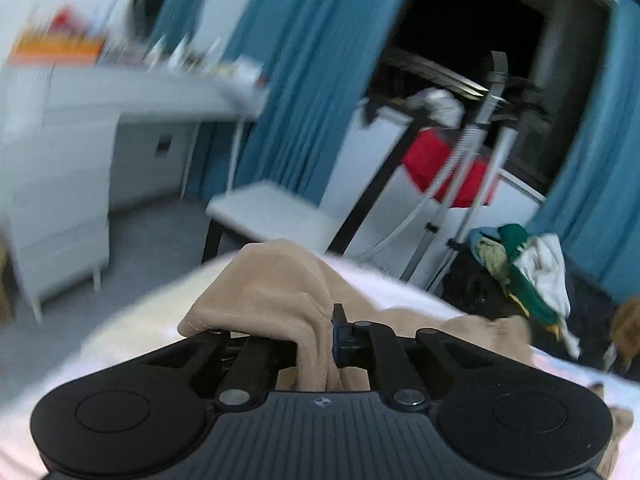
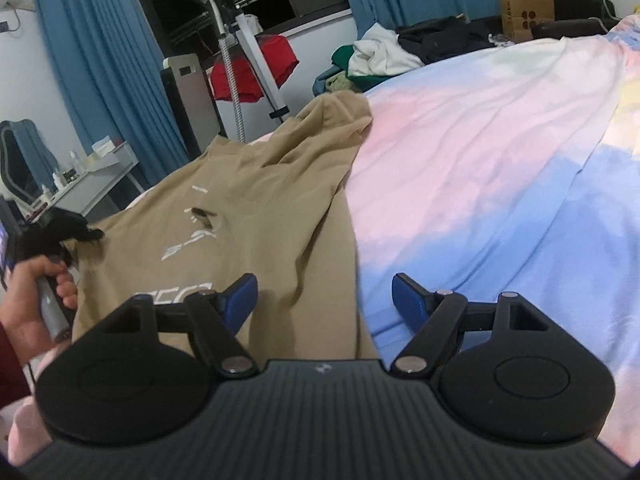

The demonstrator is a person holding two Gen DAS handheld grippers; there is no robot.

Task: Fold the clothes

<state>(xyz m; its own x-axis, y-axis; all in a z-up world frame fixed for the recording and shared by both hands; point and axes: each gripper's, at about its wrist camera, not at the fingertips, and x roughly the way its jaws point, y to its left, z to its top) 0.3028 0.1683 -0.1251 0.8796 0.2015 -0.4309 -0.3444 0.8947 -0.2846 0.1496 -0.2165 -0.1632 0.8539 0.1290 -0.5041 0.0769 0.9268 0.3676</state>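
Note:
A tan T-shirt (image 2: 256, 208) with white lettering lies spread on the bed's pastel sheet (image 2: 480, 168), one sleeve bunched at the far end. My right gripper (image 2: 324, 300) is open and empty, hovering over the shirt's near right edge. My left gripper (image 1: 316, 344) is shut on a bunched fold of the same tan shirt (image 1: 272, 288), which drapes over its fingers. In the right wrist view the left gripper (image 2: 68, 228) shows at the shirt's left edge, held by a hand.
A heap of other clothes (image 2: 384, 56) lies at the bed's far edge. A garment steamer stand (image 2: 256, 56) with a red cloth (image 2: 256, 72) stands by blue curtains (image 2: 100, 60). A white desk (image 1: 120, 92) and low white table (image 1: 276, 212) stand left of the bed.

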